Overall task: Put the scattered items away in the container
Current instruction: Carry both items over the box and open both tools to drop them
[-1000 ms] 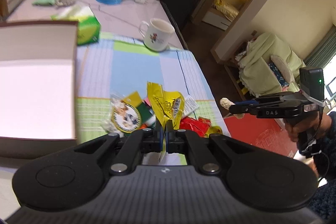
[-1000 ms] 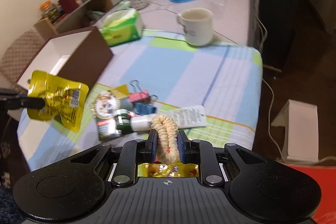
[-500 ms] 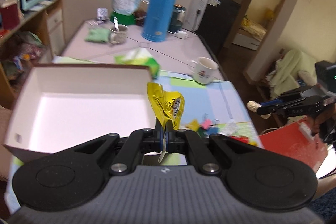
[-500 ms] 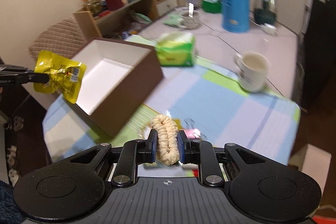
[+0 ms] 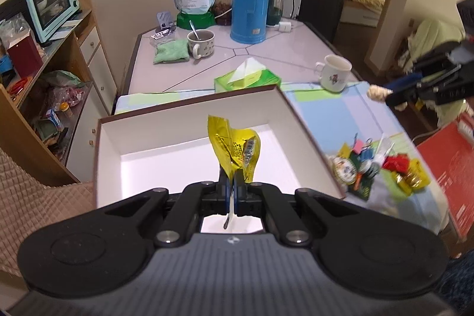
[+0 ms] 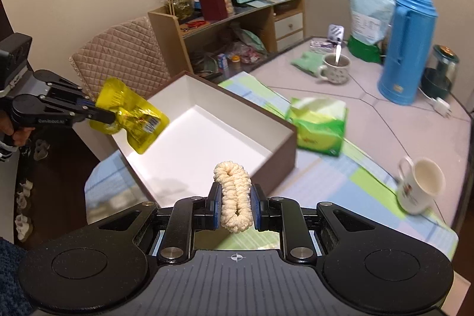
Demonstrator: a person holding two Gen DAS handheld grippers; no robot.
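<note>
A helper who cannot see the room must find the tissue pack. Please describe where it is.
Start at the big brown box with white inside, on the table. Just past its far wall lies the green tissue pack, between the box and the tall blue flask. Unlike the mugs nearby, it is soft, bright green, with white tissue sticking out on top.

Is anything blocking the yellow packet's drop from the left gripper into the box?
Nothing visible does. The left gripper holds the yellow packet above the open box, whose white floor looks bare; the right gripper with the cream scrunchie is off to the side.
</note>
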